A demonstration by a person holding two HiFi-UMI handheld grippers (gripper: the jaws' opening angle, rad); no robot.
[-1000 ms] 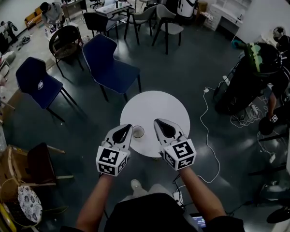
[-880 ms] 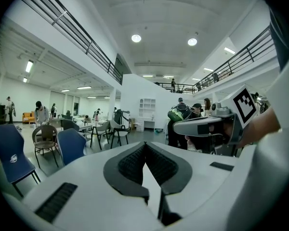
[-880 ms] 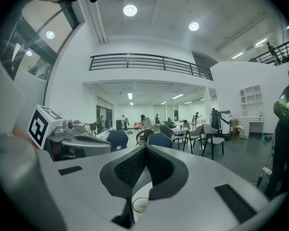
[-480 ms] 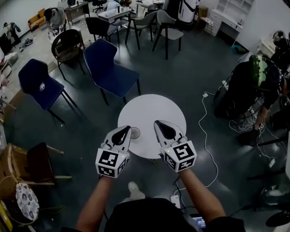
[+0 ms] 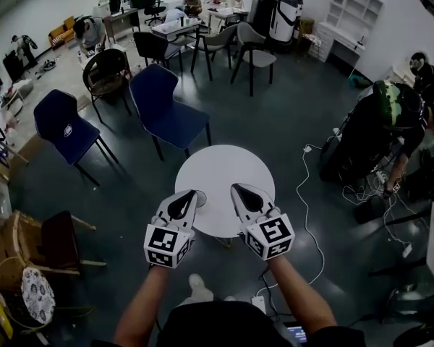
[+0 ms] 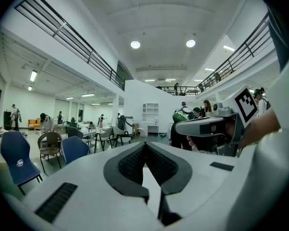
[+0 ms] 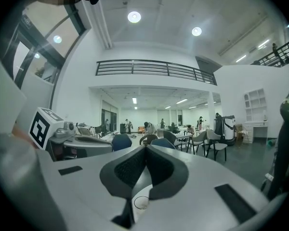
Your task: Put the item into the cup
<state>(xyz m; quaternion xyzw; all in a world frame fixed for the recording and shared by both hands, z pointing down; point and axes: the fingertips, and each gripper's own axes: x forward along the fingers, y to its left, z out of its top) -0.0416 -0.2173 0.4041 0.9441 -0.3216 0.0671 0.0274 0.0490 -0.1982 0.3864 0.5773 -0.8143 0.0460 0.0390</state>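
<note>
looking down in the head view, we see the round white table (image 5: pixel 228 168) in the middle of the frame. just below it, in the lower middle of the frame, we hold the left gripper (image 5: pixel 192 195) left of centre and the right gripper (image 5: pixel 238 189) right of centre, both over the table's near edge, close to each other but apart. in each gripper view the two dark pads (image 6: pixel 131 165) meet at their tips with nothing pinched between them, so both grippers are closed and empty. the cup (image 7: pixel 141 202) shows low in the right gripper view, through the gap beneath the closed jaws, standing upright on the table. in the head view it sits just beside the left gripper's tip and is mostly covered by it. the item itself we cannot pick out: nothing loose lies on the visible tabletop, and the cup's inside is too small to read. we judge that either the item is already in the cup and the task is done, or the pick-up has not begun. what is left, if anything, is to find it, grasp it and drop it in.
</note>
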